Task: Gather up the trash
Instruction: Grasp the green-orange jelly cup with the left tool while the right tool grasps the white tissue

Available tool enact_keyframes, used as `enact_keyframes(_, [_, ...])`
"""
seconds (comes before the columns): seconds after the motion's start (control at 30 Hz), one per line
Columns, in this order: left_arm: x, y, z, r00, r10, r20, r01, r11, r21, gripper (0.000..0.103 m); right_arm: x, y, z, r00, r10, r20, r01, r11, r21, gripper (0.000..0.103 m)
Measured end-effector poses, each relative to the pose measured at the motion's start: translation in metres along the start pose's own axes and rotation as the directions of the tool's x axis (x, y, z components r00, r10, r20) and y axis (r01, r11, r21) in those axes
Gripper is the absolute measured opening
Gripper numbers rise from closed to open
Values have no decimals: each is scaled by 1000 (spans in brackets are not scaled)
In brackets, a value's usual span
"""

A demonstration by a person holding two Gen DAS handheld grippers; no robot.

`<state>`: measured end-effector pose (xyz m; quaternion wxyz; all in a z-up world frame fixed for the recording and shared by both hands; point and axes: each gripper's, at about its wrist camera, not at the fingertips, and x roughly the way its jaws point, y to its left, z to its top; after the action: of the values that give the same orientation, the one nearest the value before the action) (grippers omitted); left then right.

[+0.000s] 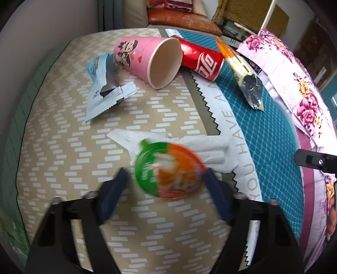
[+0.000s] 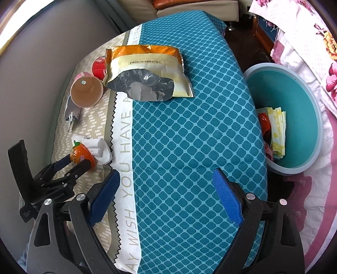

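My left gripper (image 1: pixel 166 179) has its jaws around a small orange and green jelly cup (image 1: pixel 168 170), blurred in this view; the right wrist view shows the cup (image 2: pixel 83 157) pinched between the left fingers just above the table. A crumpled white tissue (image 1: pixel 202 151) lies right behind it. A pink paper cup (image 1: pixel 147 61), a red cola can (image 1: pixel 202 60), a torn light-blue wrapper (image 1: pixel 105 92) and an opened orange and cream snack bag (image 2: pixel 145 73) lie further back. My right gripper (image 2: pixel 166 198) is open and empty over the teal cloth.
A teal waste bin (image 2: pixel 299 101) with several wrappers inside stands on the floor right of the table. The table carries a beige and teal cloth (image 2: pixel 189 137). A floral pink bedspread (image 1: pixel 303 92) lies to the right. A sofa (image 1: pixel 189 19) stands behind the table.
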<state>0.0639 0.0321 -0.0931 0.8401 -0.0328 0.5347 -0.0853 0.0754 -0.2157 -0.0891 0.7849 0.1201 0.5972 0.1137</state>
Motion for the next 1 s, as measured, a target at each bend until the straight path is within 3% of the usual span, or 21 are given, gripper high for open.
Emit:
enact_keyframes(0.27, [-26, 42, -11, 997, -74, 14, 75, 993, -87, 68, 13, 35, 5, 1000, 9, -22, -11, 996, -90, 85])
enact_keyframes(0.6, [-49, 120, -25, 999, -15, 41, 24, 973, -231, 68, 53, 115, 18, 997, 34, -64, -51, 957, -286, 85])
enact_keyframes(0.87, [-44, 126, -23, 998, -40, 45, 50, 970, -237, 68, 87, 151, 23, 997, 6, -77, -36, 918, -395, 84])
enact_keyframes(0.93, [-42, 125, -22, 998, -51, 42, 59, 971, -231, 68, 86, 153, 20, 998, -2, -62, -23, 911, -411, 67])
enact_keyframes(0.97, [-41, 123, -21, 998, -55, 41, 63, 972, -227, 68, 85, 153, 20, 997, 7, -73, -37, 910, -414, 64])
enact_keyframes(1.0, [-39, 119, -18, 998, -57, 40, 65, 972, -224, 68, 85, 152, 19, 997, 11, -81, -44, 911, -410, 50])
